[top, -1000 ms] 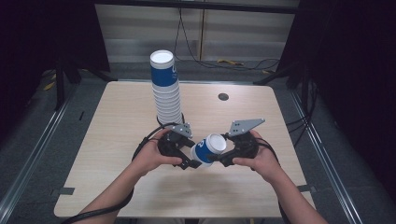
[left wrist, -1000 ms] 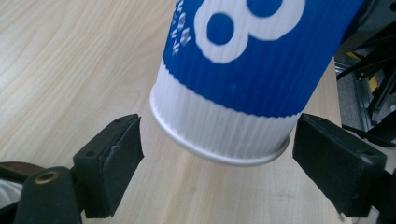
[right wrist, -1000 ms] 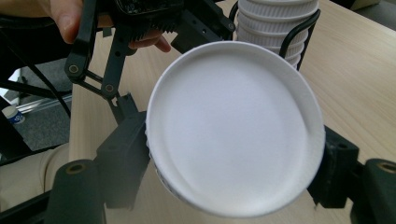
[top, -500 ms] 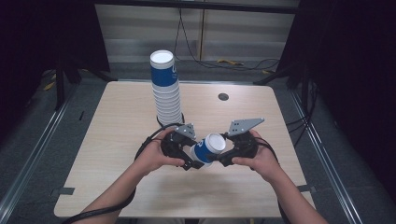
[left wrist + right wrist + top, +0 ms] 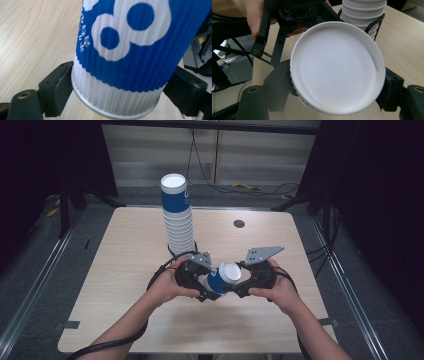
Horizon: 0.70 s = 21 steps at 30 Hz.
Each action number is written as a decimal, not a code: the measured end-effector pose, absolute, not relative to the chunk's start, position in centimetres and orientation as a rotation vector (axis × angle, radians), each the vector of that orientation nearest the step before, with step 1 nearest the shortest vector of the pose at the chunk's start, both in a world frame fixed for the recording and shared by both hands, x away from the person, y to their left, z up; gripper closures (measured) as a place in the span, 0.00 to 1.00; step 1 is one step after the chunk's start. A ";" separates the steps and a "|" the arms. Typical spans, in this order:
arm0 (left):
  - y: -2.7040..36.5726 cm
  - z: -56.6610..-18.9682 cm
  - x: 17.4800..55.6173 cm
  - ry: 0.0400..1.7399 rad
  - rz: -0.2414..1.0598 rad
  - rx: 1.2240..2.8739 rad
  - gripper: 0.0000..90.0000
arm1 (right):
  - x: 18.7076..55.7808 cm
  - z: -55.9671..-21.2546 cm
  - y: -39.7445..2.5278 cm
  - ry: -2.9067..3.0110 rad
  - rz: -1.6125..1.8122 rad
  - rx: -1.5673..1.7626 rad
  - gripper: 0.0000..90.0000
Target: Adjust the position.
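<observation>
A blue and white paper cup point(image 5: 222, 278) is held on its side between the two grippers, just in front of the tall stack of cups point(image 5: 178, 212) that stands on the table point(image 5: 120, 255). The left gripper point(image 5: 200, 282) is clamped across the cup's ribbed wall near one end; in the left gripper view both black jaws press against the cup point(image 5: 125, 57) from either side. The right gripper point(image 5: 245, 282) is closed around the other end, its jaws squeezing just behind the white disc-like end point(image 5: 337, 65) that faces its camera. Whether that white face is a lid or the cup's base is hard to tell.

The work in hand looks like pulling nested cups apart, or passing the cup from one gripper to the other. To do it well, keep both grips firm but light, since the paper wall would buckle under a hard squeeze. Pull straight along the cup's axis, with a slight twist if it sticks, and keep it clear of the stack behind so nothing topples.
</observation>
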<state>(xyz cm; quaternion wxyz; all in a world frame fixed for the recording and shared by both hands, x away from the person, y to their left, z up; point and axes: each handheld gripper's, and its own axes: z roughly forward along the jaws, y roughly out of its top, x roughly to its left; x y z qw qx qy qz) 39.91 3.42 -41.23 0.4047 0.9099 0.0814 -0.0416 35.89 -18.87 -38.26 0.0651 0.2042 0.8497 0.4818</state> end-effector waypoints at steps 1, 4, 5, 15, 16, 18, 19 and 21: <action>3.5 -41.1 39.9 0.205 -0.103 2.302 0.19 | 35.9 -38.3 -19.0 2.562 1.469 0.618 0.29; 3.4 -40.7 39.9 0.201 -0.100 2.321 0.21 | 35.9 -38.2 -19.1 2.550 1.488 0.618 0.29; 3.4 -40.5 39.9 0.197 -0.097 2.334 0.21 | 35.9 -38.2 -19.1 2.551 1.490 0.622 0.29; 3.3 -39.3 39.8 0.178 -0.076 2.473 0.23 | 35.8 -38.5 -18.9 2.581 1.480 0.617 0.26; 3.2 -39.2 39.8 0.168 -0.073 2.488 0.23 | 35.8 -38.6 -18.9 2.589 1.465 0.613 0.24; 3.2 -39.1 39.7 0.164 -0.060 2.511 0.23 | 35.7 -38.6 -18.8 2.607 1.433 0.599 0.22; 3.2 -39.0 39.7 0.162 -0.065 2.526 0.23 | 35.7 -38.6 -18.7 2.611 1.429 0.590 0.22; 3.1 -38.9 39.6 0.155 -0.057 2.549 0.23 | 35.7 -38.6 -18.7 2.621 1.399 0.586 0.20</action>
